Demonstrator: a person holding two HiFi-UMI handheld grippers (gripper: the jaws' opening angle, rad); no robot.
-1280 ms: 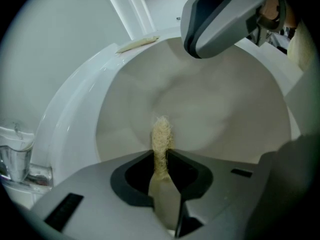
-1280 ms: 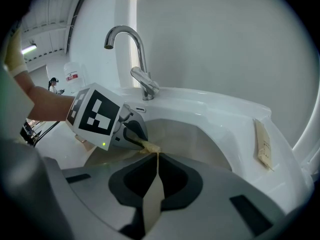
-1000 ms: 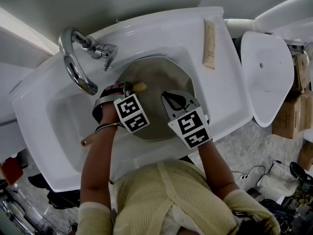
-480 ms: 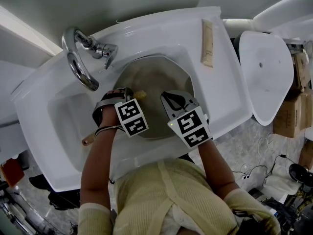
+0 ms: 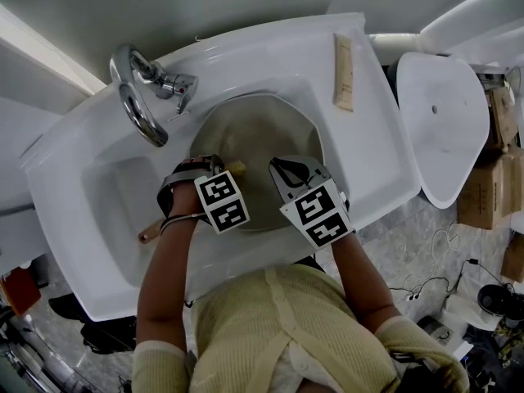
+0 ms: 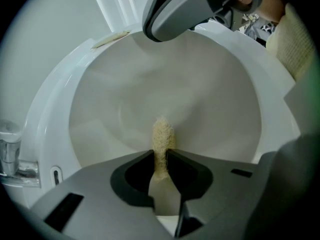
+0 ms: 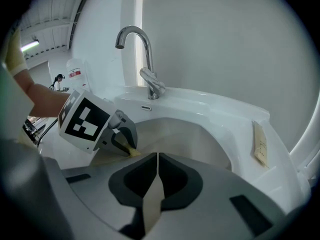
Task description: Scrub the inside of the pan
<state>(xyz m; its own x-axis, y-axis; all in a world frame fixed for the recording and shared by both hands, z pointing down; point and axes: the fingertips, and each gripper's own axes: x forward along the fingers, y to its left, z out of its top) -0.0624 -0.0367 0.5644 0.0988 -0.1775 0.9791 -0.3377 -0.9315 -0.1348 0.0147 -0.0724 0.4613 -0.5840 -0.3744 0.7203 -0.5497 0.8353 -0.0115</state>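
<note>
A round beige-grey pan [image 5: 264, 133] sits in the white sink [image 5: 372, 150]. My left gripper [image 5: 219, 167] is shut on a scrub brush; its wooden handle [image 5: 150, 234] sticks out to the left. The pale bristle tip [image 5: 237, 168] rests on the pan's inside near its left-front part. In the left gripper view the bristles [image 6: 162, 138] poke out between the jaws of the left gripper [image 6: 161, 156] over the pan floor [image 6: 175, 91]. My right gripper [image 5: 283, 167] is at the pan's near right edge, jaws together on what looks like the rim [image 7: 156, 184].
A chrome faucet [image 5: 137, 98] arches over the sink's back left. A flat beige packet [image 5: 345, 72] lies on the sink's back right ledge. A white fixture [image 5: 442, 129] and cardboard boxes [image 5: 490, 191] stand to the right. The person's torso is close against the sink's front.
My left gripper has drawn the brush back across the pan toward the person. The right gripper has stayed nearly still at the pan's edge.
</note>
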